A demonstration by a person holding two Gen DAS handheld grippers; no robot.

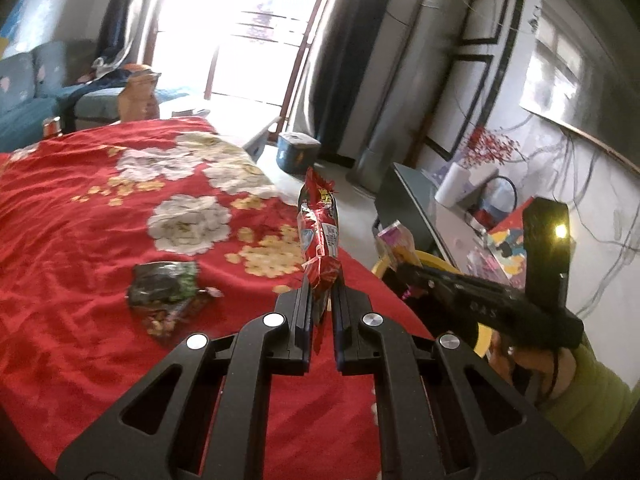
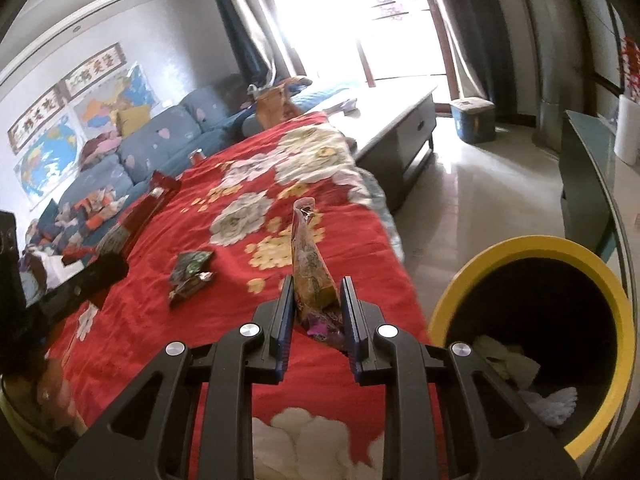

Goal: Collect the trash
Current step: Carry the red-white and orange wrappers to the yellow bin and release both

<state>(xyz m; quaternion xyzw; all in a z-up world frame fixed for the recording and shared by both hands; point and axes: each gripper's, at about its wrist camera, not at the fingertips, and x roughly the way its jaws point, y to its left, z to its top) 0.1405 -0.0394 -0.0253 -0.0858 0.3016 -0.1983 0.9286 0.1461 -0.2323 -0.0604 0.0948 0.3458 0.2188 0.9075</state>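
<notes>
We have a wrapper in each gripper. Our left gripper [image 1: 322, 300] is clenched on the tail of a red wrapper [image 1: 320, 232], which stands up over the edge of the red cloth [image 1: 80, 240]. Our right gripper [image 2: 318, 300] grips a yellow wrapper [image 2: 310, 264] by its lower end, near the yellow bin [image 2: 532, 246]. Both look light, crinkly and slick, so we judge a pinch on a crumpled or sealed end safest. Another dark wrapper [image 1: 164, 284] lies flat on the cloth; it should lift best by a raised edge.
</notes>
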